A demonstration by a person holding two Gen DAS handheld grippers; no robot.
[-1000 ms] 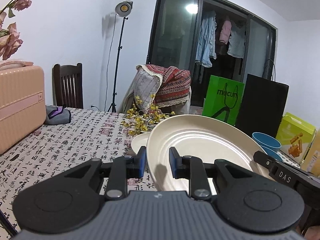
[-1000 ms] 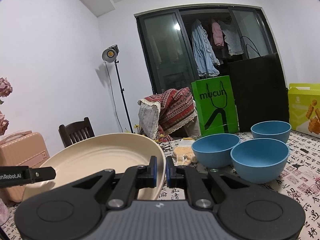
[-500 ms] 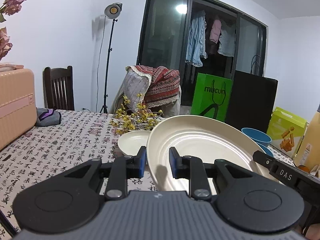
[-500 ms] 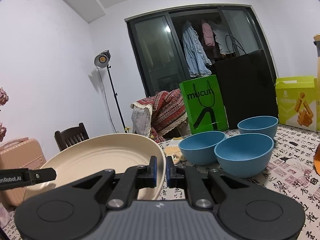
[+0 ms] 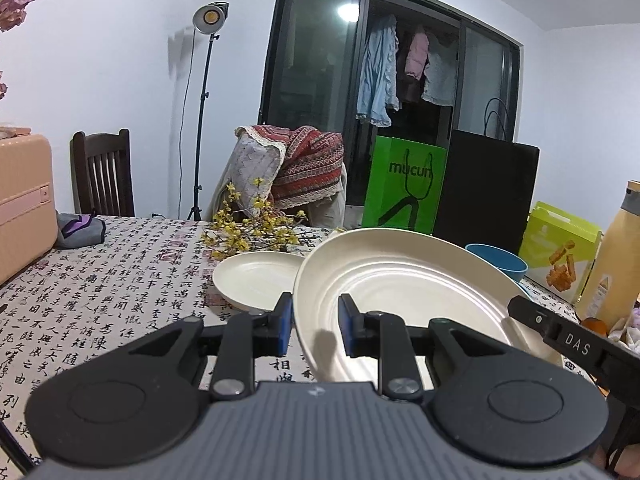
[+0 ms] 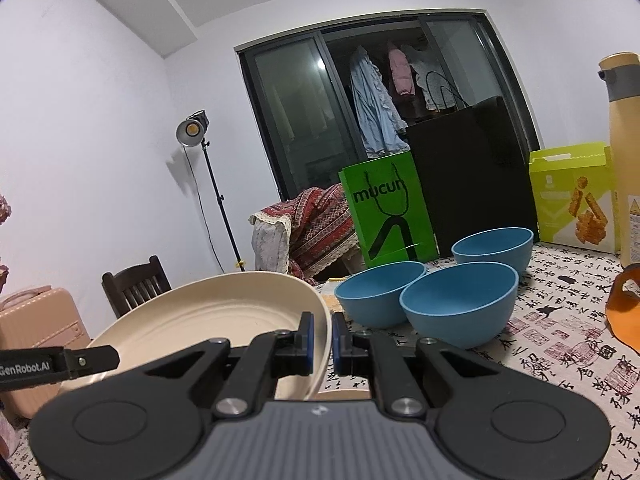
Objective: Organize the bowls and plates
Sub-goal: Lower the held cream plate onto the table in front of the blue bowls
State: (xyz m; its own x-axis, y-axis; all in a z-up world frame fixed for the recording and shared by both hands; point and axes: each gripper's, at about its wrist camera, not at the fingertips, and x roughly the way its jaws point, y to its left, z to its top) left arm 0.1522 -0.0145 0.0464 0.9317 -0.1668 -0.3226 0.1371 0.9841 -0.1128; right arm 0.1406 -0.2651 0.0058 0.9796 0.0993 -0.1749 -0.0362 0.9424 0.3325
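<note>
Shift since a second ago: both of our grippers have carried the large plate point(image 5: 404, 284) across and slightly down, so the small plate point(image 5: 260, 276) now shows more fully beyond it.
Table point(image 5: 104, 296): it carries everything, and the small plate rests flat on it, left of the large plate's rim.
Left gripper point(image 5: 315, 326): narrow, jaws pinching the large plate's left rim; we hold one edge so the dish cannot swing.
Large plate: lifted and tilted between our two grippers, its far edge higher; we judge it is headed onto the small plate for stacking.
Right gripper point(image 6: 321, 338): nearly closed, clamped on the thin right rim; the second grip shares the load.
Blue bowls point(image 6: 460, 304): three close together on the table to the right, well apart from the plates, likely waiting their turn.
</note>
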